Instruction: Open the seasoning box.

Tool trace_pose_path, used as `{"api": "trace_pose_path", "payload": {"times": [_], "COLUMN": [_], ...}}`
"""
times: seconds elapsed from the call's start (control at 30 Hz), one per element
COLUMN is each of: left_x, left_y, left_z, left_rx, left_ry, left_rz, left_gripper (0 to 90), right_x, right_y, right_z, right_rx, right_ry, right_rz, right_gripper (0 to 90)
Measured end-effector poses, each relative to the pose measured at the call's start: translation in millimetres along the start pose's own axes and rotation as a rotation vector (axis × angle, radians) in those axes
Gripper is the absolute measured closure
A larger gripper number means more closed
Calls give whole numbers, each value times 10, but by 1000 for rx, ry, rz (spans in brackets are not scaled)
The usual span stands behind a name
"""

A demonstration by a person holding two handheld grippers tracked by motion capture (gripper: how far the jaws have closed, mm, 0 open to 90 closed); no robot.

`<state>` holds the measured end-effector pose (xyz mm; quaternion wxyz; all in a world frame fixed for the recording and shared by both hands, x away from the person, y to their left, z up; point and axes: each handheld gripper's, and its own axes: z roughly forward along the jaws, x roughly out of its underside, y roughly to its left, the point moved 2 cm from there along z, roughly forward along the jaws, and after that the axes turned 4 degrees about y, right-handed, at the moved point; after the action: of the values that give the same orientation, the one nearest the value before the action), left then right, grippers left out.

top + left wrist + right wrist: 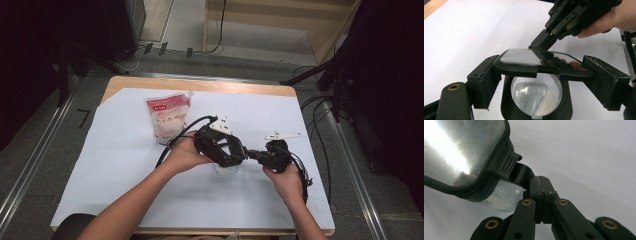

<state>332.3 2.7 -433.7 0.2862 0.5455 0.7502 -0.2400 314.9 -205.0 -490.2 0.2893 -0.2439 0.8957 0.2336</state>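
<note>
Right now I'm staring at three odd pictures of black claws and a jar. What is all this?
A person sits at a table and holds a hand-worked gripper in each hand. The high view looks down from above. The other two come from cameras riding on each gripper.

The left gripper clasps a clear jar with white powder inside. The right gripper is shut on the tab of the jar's lid. A red and white pouch lies on the white sheet.
</note>
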Motion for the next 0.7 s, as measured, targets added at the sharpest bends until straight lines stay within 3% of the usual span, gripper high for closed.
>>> {"api": "trace_pose_path", "payload": {"times": [0.7], "left_x": [-321], "left_y": [5], "left_z": [95], "left_rx": [49], "left_ry": [15], "left_rz": [14], "left_gripper": [184], "right_x": [27], "right_y": [18], "right_z": [-2], "right_rx": [-21], "right_ry": [-1], "right_rz": [0], "right_gripper": [900]}}
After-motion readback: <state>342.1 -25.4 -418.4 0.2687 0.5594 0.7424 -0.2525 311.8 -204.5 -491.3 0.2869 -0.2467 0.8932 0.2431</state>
